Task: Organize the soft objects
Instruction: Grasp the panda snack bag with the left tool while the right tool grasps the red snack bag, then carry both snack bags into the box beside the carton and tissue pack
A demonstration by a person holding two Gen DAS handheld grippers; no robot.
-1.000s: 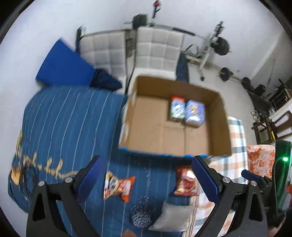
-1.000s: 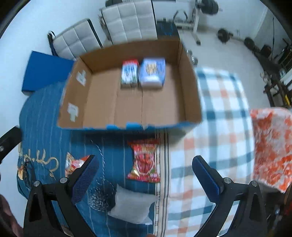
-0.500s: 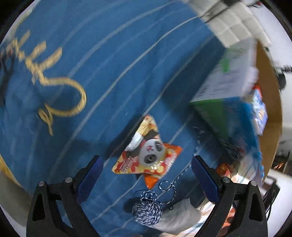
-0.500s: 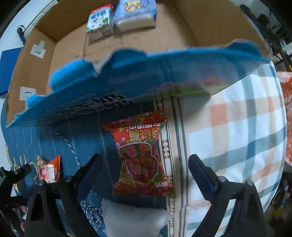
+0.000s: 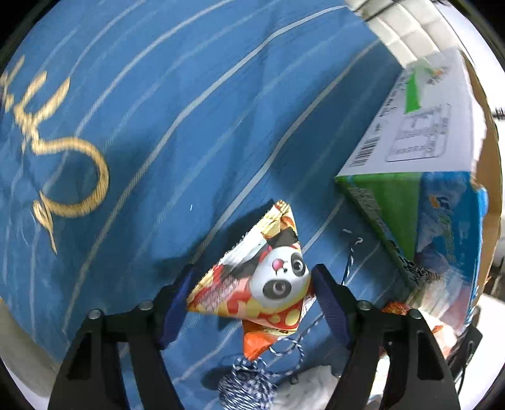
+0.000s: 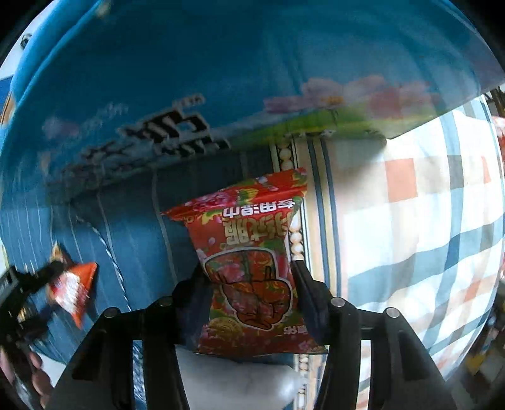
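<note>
Both puffy: panda packet, red snack bag.

My left gripper: fingers closed in on panda snack packet, pads pressing both sides, pointing 12 o'clock. My right gripper: fingers clamped against red snack packet, pointing 12 o'clock.

A blue striped bedspread meets a checked blanket; perhaps white padded chairs behind.
</note>
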